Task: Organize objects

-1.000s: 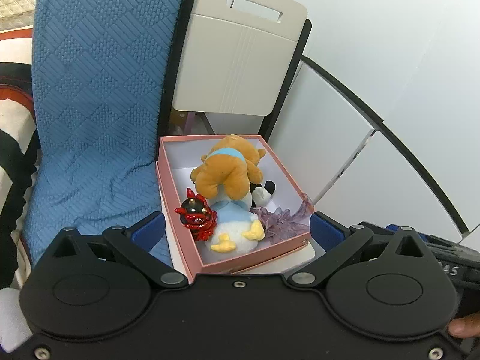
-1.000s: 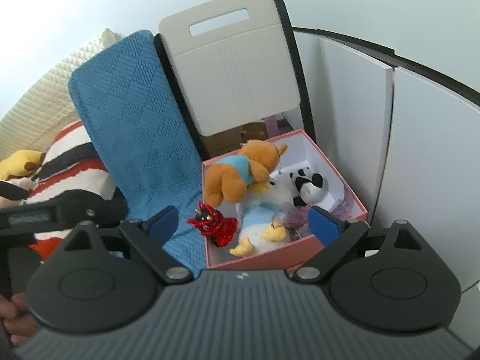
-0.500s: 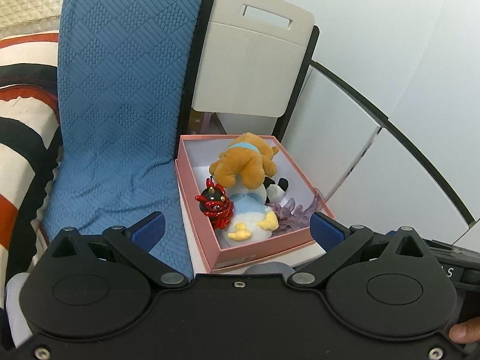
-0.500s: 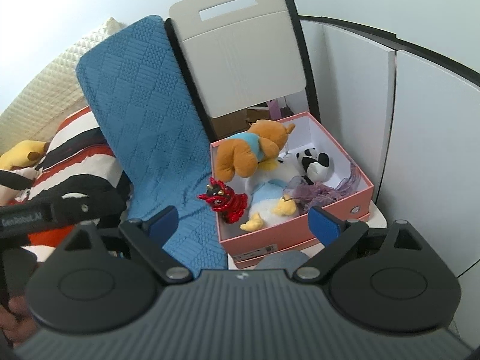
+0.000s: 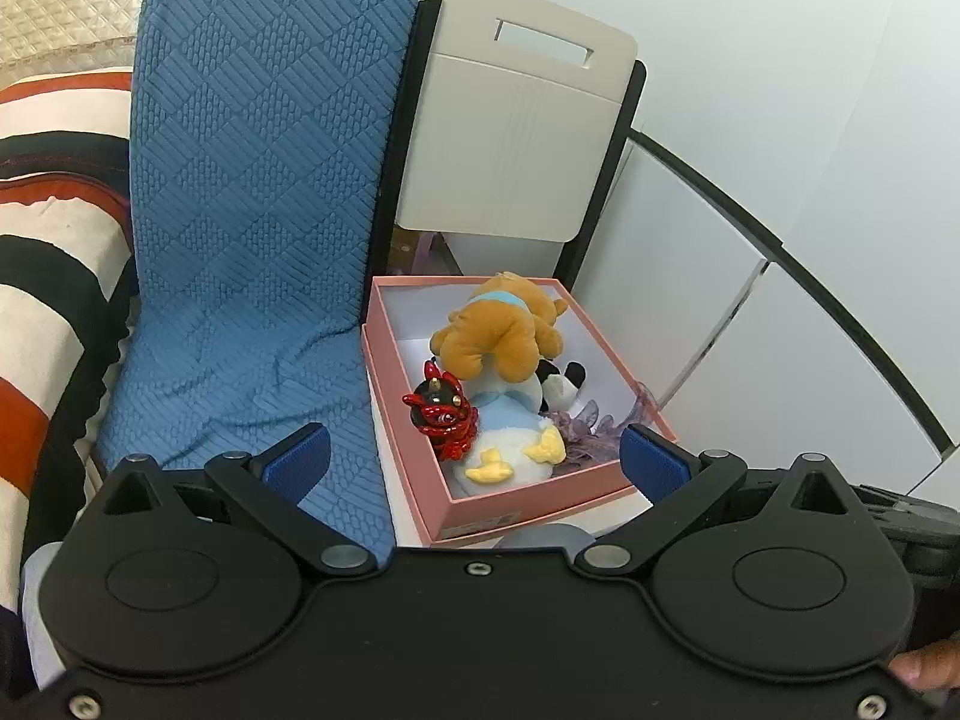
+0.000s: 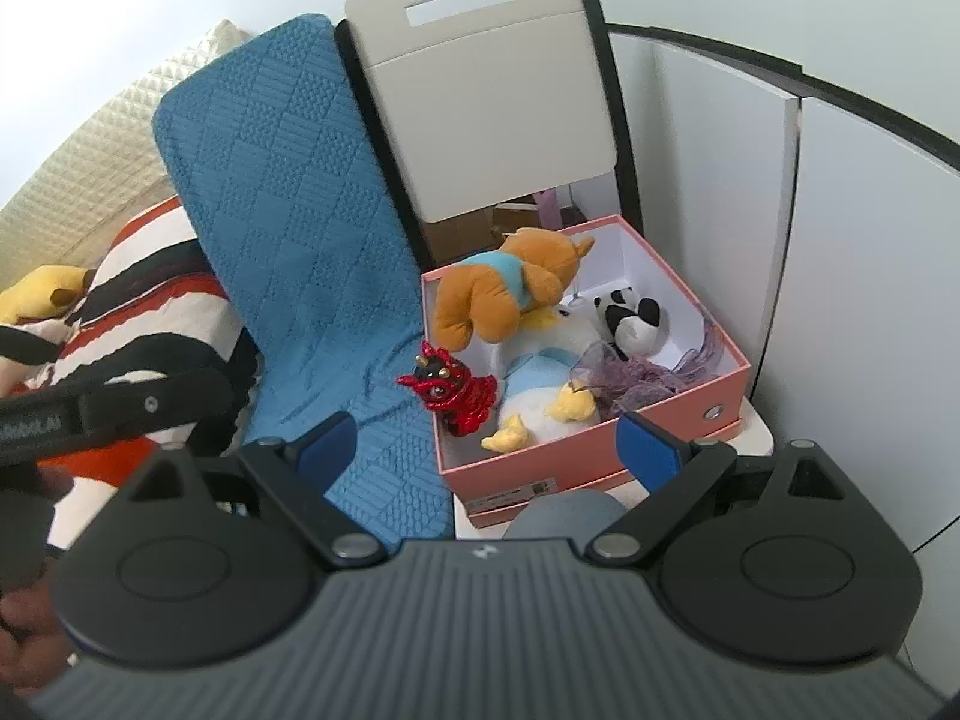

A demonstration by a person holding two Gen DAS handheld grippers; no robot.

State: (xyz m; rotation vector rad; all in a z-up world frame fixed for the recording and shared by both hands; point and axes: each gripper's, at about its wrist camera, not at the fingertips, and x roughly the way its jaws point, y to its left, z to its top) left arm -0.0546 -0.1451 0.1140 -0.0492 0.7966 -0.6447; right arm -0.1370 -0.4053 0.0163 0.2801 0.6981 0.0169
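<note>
A pink box (image 5: 540, 495) (image 6: 588, 450) stands on a white stool seat. In it lie a brown plush bear (image 5: 498, 330) (image 6: 504, 294), a white and blue duck plush (image 5: 510, 438) (image 6: 540, 384), a black and white plush (image 5: 561, 381) (image 6: 630, 318), a shiny red figurine (image 5: 441, 414) (image 6: 456, 390) and purple gauze (image 5: 594, 429) (image 6: 642, 372). My left gripper (image 5: 474, 459) is open and empty, held back from the box's near side. My right gripper (image 6: 486, 444) is open and empty, also short of the box.
A blue textured cushion (image 5: 252, 210) (image 6: 312, 228) leans left of the box. A beige chair back (image 5: 516, 132) (image 6: 486, 96) rises behind it. A striped blanket (image 5: 42, 252) (image 6: 138, 300) lies left. White panels (image 5: 750, 300) stand to the right. The left gripper's body (image 6: 108, 408) shows at the left.
Both grippers have drawn back and up from the box, so it looks smaller and farther. Both stay open and empty. The toys have not moved.
</note>
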